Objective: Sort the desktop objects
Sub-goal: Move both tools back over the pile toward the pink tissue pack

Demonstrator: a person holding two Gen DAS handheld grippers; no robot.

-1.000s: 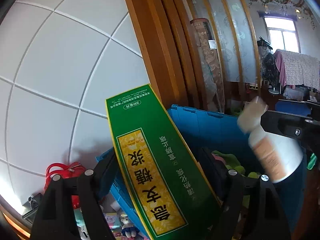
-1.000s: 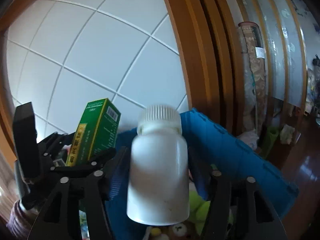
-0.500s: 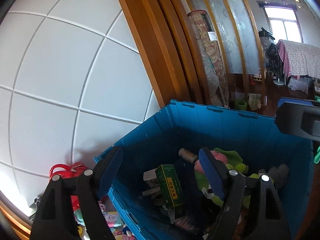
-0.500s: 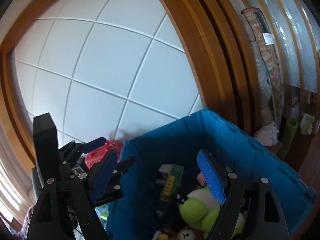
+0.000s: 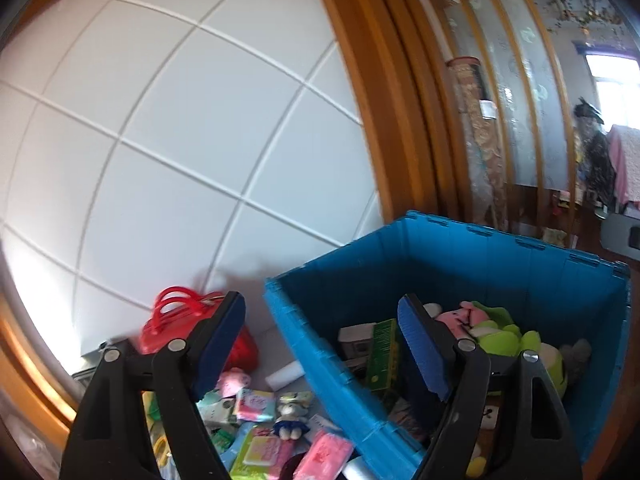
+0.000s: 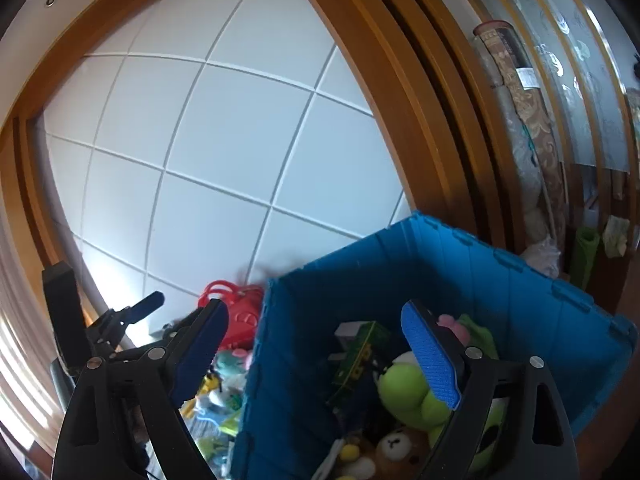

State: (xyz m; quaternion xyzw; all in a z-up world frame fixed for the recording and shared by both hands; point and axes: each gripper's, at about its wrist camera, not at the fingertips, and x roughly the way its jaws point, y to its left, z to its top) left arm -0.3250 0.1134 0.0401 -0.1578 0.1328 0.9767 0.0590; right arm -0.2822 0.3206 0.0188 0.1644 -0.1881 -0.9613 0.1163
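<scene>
Presently both tools are empty. The left gripper (image 5: pixel 320 344) stands wide, nothing between its blue pads, straddling the near wall of the blue crate (image 5: pixel 520 264). The right gripper (image 6: pixel 316 352) is likewise spread, its jaws having just been opening, and no object lies between them.

Inside the crate, the green box (image 5: pixel 382 354) lies against the near-left wall, beside a pink plush (image 5: pixel 460 316) and a green plush toy (image 6: pixel 408 392); a small bear (image 6: pixel 394 446) sits lower in the right wrist view. A white bottle cannot be made out among the contents.

Outside, left of the crate, unsorted items remain on the desktop: a red bag (image 5: pixel 180 316), a pink packet (image 5: pixel 324 454), a small doll (image 5: pixel 290 426) and a white roll (image 5: pixel 284 376) just beside the crate wall.

Judgement: the step in hand is the return for another item. To do it well, clear the crate rim before descending, choose an isolated piece such as the pink packet, and align the pads across its narrow sides. Crowding among the packets risks a double pick.
</scene>
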